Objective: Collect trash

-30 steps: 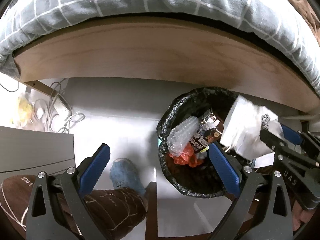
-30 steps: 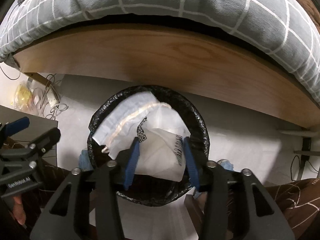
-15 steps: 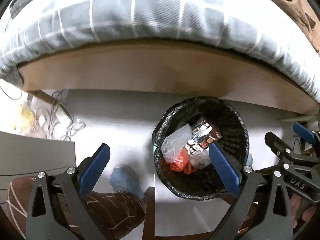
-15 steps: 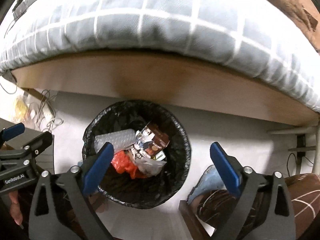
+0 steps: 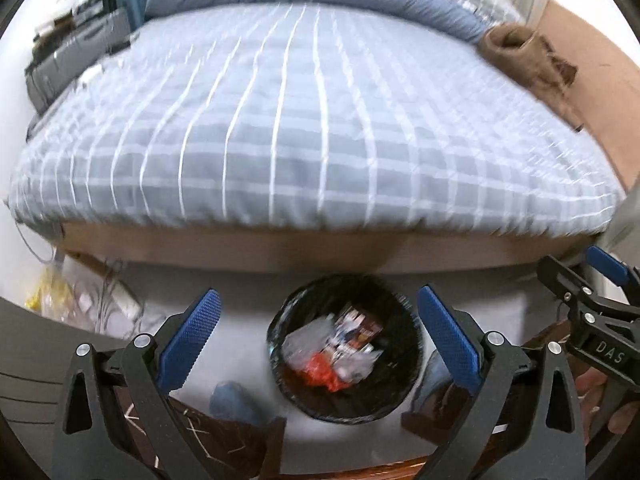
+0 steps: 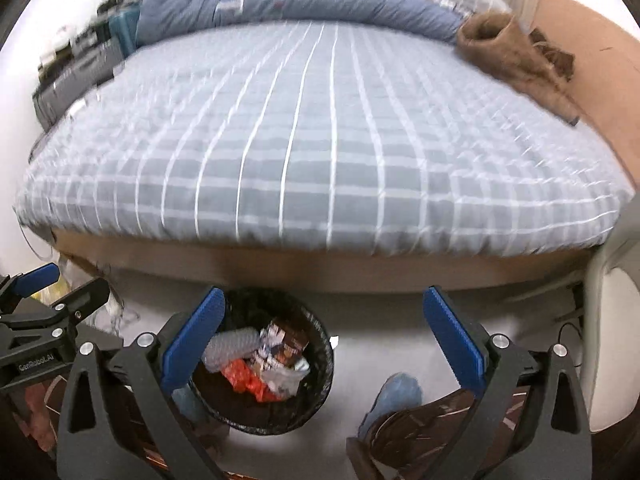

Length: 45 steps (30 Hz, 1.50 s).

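A round trash bin with a black liner [image 5: 404, 380] stands on the floor by the bed; it also shows in the right wrist view [image 6: 320, 376]. Inside lie clear bubble wrap [image 6: 230, 344], an orange wrapper [image 5: 322, 372] and a printed snack packet [image 6: 282, 346]. My left gripper [image 5: 318, 340] is open and empty above the bin. My right gripper [image 6: 324, 340] is open and empty, up and to the right of the bin. The views are blurred by motion.
A bed with a grey checked cover [image 5: 304, 128] on a wooden frame [image 6: 360, 268] fills the upper view. A brown garment [image 6: 512, 48] lies at its far right. Cables and a yellow bag [image 5: 52, 296] sit at the left. My blue slippers [image 6: 396, 396] flank the bin.
My right gripper opened and the white bag it held dropped out of sight. Both grippers then rose and tilted up, bringing the bed top into view.
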Motion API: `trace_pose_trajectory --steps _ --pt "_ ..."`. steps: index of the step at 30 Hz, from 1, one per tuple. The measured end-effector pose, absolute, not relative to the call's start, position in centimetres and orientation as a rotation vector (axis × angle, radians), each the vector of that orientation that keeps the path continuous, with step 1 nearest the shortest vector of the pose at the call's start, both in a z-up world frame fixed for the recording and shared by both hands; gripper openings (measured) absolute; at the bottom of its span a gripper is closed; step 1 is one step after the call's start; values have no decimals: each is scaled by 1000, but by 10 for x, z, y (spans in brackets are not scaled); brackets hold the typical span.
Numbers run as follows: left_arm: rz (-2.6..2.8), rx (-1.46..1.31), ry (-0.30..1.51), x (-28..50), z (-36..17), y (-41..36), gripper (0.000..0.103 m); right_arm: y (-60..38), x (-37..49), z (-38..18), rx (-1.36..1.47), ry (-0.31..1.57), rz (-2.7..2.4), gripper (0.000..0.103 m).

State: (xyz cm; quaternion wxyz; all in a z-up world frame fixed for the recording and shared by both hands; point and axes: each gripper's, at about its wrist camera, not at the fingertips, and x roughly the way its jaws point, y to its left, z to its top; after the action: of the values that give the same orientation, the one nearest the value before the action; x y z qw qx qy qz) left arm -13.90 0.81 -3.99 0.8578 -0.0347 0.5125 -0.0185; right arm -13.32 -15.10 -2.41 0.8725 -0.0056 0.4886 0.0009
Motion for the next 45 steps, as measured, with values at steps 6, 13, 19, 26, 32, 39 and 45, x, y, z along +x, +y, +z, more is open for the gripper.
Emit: trace_pose_trajectory --steps 6,13,19,26,32,39,45 --pt "-51 -67 975 -151 14 -5 97 -166 -153 34 -7 920 -15 96" --pt "-54 -82 910 -173 53 -4 97 -167 -177 72 -7 848 -7 96" --pt "-48 -74 907 -183 57 -3 97 -162 -190 79 5 836 14 96" --pt "-42 -71 913 -184 55 -3 97 -162 -189 77 13 843 14 96" --pt "-42 -69 915 -184 54 -3 97 -162 -189 76 14 844 12 96" --pt "-42 -73 914 -184 54 -3 97 -162 -189 76 12 842 10 96" --pt "-37 -80 911 -184 54 2 97 -162 -189 78 6 836 12 96"
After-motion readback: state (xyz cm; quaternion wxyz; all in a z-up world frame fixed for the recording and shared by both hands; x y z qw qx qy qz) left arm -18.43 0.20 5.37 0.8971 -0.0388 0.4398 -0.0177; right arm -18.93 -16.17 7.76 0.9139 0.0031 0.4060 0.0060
